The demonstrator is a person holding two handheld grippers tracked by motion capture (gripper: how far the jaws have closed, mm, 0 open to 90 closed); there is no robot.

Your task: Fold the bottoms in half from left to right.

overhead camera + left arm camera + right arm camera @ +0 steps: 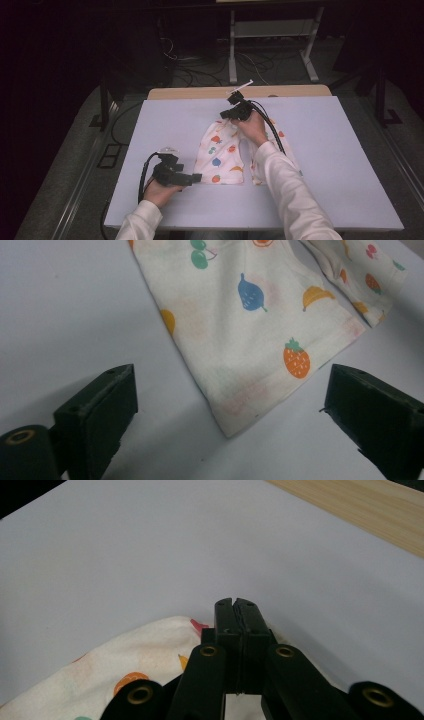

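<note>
A small white garment [220,155] printed with coloured fruit lies flat on the pale table cover [325,165]. It has two leg-like halves, and my right forearm covers part of the right one. My left gripper [192,177] hovers low at the garment's near left hem, open. In the left gripper view the hem corner of the garment [240,325], with a strawberry print, lies between the wide-apart jaws of the left gripper [230,405], untouched. My right gripper [231,114] sits at the far top edge. Its jaws [235,605] are pressed together with the garment [125,670] bunched up to them.
The pale cover lies on a wooden table whose far edge [200,93] shows as a strip [360,510]. Bare cover spreads left and right of the garment. Beyond the table stand a white metal frame [232,50] and loose cables on a dark floor.
</note>
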